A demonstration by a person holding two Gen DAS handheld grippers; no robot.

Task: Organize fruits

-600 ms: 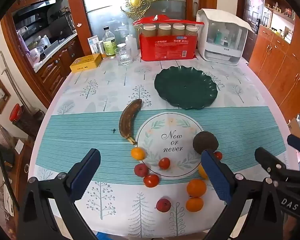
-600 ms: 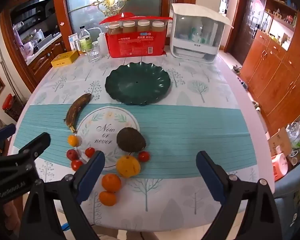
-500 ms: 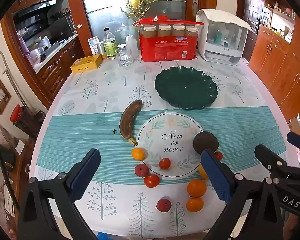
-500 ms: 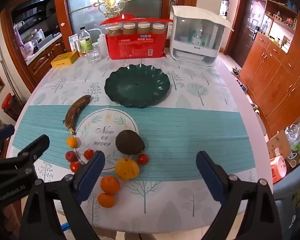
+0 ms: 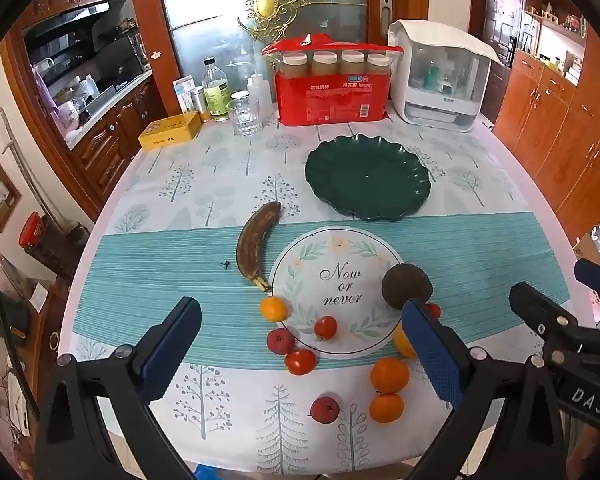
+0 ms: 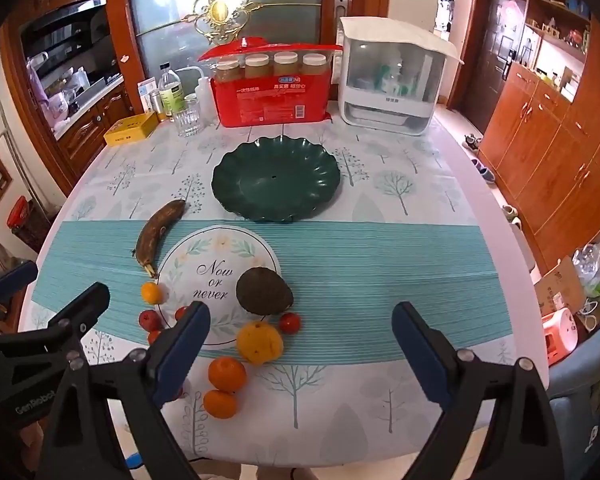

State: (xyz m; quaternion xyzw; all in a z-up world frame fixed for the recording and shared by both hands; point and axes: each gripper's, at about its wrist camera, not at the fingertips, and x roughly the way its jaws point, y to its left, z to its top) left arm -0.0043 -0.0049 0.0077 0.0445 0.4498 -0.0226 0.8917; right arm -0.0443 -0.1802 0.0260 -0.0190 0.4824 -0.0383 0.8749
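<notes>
The dark green scalloped plate (image 6: 276,178) sits bare on the tree-print tablecloth (image 6: 400,200), nothing in it, while all the fruit lies loose nearer the table's front edge: a browned banana (image 5: 256,242) left of the "Now or never" print, a dark avocado (image 6: 264,290) on the print's right rim, a yellow-orange citrus (image 6: 259,342) just below it, two oranges (image 6: 227,374) touching each other, and small red fruits (image 5: 300,361) scattered around. At the back stand a red pack (image 5: 332,94) holding four capped jars, a white lidded cabinet (image 5: 440,82), a glass (image 5: 244,116) and a yellow box (image 5: 170,130). The left gripper (image 5: 300,350) and right gripper (image 6: 300,354) both hover spread wide, holding nothing
</notes>
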